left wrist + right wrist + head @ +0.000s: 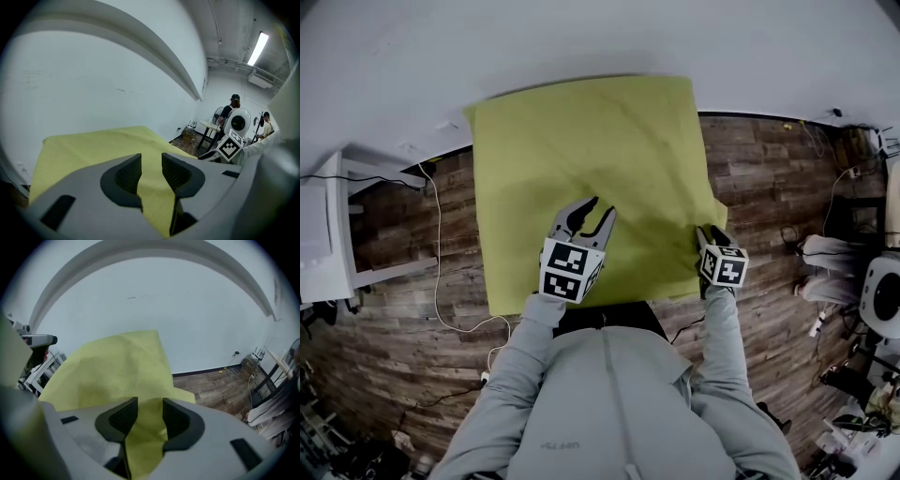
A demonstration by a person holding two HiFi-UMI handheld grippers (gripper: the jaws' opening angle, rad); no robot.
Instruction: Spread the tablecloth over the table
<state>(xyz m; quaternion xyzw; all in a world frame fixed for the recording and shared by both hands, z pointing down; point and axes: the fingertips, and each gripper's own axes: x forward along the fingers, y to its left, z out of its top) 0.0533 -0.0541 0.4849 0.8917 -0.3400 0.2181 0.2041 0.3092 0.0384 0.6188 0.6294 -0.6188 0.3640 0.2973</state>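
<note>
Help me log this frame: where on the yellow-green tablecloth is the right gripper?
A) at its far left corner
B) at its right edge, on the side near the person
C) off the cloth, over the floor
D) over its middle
B: the head view shows the right gripper at the near end of the right edge of the tablecloth, and its own view shows cloth between its jaws.

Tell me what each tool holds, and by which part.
Left tool: nothing, jaws apart above the tablecloth. Right tool: tablecloth's right edge lies between its jaws, unpinched.
</note>
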